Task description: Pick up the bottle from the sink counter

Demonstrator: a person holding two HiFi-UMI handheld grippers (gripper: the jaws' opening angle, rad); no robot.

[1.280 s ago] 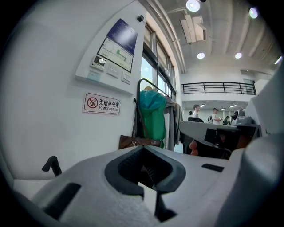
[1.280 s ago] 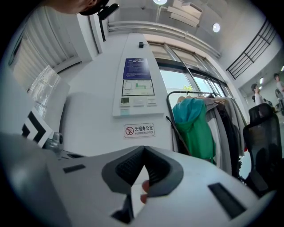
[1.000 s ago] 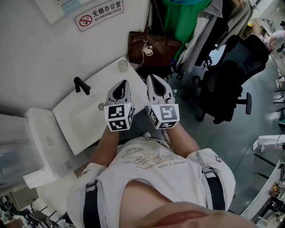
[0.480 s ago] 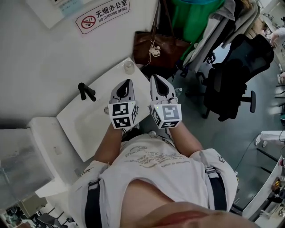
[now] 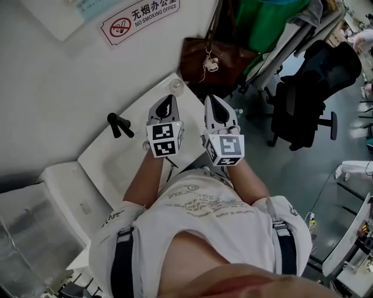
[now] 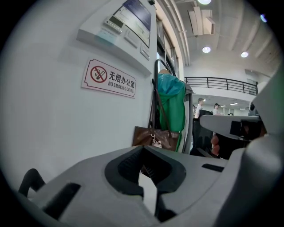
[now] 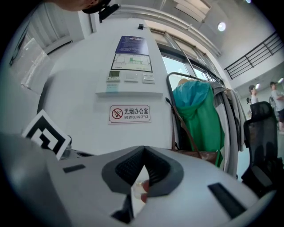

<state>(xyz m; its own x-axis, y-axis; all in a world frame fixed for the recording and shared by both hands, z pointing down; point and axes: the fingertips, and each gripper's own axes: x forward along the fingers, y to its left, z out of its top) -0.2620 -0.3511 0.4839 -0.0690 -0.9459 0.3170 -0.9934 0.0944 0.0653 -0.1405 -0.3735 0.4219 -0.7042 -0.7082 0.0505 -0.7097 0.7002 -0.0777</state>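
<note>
Both closed, empty: I have left gripper over the sink counter, right gripper beside it at the counter's edge. Bottle stands on the far corner, just past the left tip. Wall on the left, brown handbag beyond the corner.

Corner of an open-plan office: a "No Smoking Office" sign is fixed to the white wall by a sink. A brown handbag and green jacket hang close by, near a black swivel chair. Beyond, a railed gallery runs under ceiling lights.
</note>
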